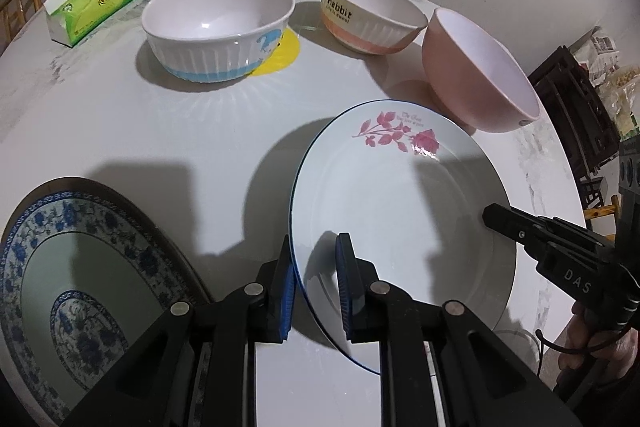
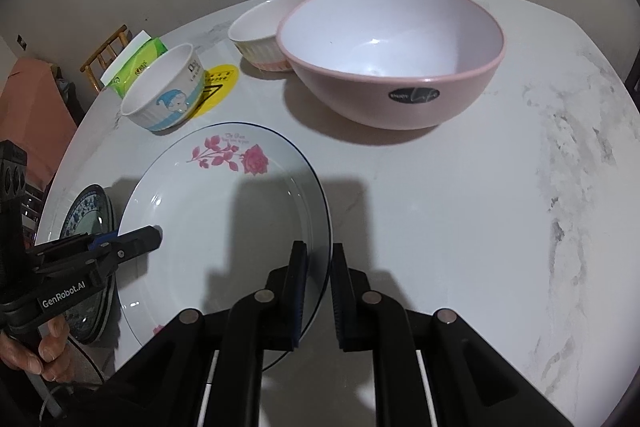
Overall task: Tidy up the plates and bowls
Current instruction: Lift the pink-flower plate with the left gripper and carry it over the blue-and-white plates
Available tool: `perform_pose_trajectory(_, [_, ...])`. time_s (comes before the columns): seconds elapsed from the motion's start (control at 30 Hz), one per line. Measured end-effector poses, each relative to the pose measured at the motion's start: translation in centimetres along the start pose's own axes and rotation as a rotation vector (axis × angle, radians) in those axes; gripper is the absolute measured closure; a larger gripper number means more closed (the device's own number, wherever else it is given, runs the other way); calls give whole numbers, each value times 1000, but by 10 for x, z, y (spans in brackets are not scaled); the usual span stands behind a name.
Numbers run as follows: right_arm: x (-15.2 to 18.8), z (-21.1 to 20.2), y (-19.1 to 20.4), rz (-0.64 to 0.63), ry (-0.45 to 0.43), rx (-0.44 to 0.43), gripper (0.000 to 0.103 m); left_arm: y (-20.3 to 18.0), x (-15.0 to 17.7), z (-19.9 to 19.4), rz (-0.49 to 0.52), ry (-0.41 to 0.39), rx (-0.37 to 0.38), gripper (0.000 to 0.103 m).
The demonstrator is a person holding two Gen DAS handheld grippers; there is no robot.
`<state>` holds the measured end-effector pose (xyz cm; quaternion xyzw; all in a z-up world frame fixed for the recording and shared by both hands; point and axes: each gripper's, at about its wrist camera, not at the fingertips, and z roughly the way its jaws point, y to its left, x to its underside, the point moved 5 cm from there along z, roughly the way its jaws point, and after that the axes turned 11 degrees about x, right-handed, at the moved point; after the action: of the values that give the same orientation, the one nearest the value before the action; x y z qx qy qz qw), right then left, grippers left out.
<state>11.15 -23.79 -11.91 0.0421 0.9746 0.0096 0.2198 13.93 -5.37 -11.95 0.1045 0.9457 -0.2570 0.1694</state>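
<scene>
Left wrist view: the left gripper (image 1: 316, 287) pinches the near-left rim of the rose plate (image 1: 400, 211), blue pads either side of the edge; the plate casts a broad shadow on the table (image 1: 200, 131), so it looks lifted off it; the right gripper (image 1: 490, 217) meets the plate's right rim; beyond the plate stand the blue bowl (image 1: 216, 27), the Rabbit bowl (image 1: 372, 15) and the pink bowl (image 1: 476, 75), the last nearest the plate; left of the plate lies a blue plate (image 1: 80, 287); a tissue pack (image 1: 96, 3) sits far beyond the plate.

Right wrist view: the right gripper (image 2: 320, 291) is pressed together on the plate's right rim; the left gripper (image 2: 156, 237) holds the opposite edge, with the blue plate just past it; the pink bowl stands beyond the plate, apart from it.

Likely glazed ceramic: stiff, fairly heavy, slick and breakable; opposite rim points are the sound places to take hold, kept level.
</scene>
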Motion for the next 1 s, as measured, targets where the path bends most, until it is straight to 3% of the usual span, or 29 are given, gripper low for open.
perform_pose_trajectory(0.53, [5,-29,31,-49,-38,-11,91,16,14,-40,-25,-52,-16,88])
perform_pose_trajectory(1.0, [8,-41,101,-144,-47,-70,91,64,40,-94,-96,-108,-65,88])
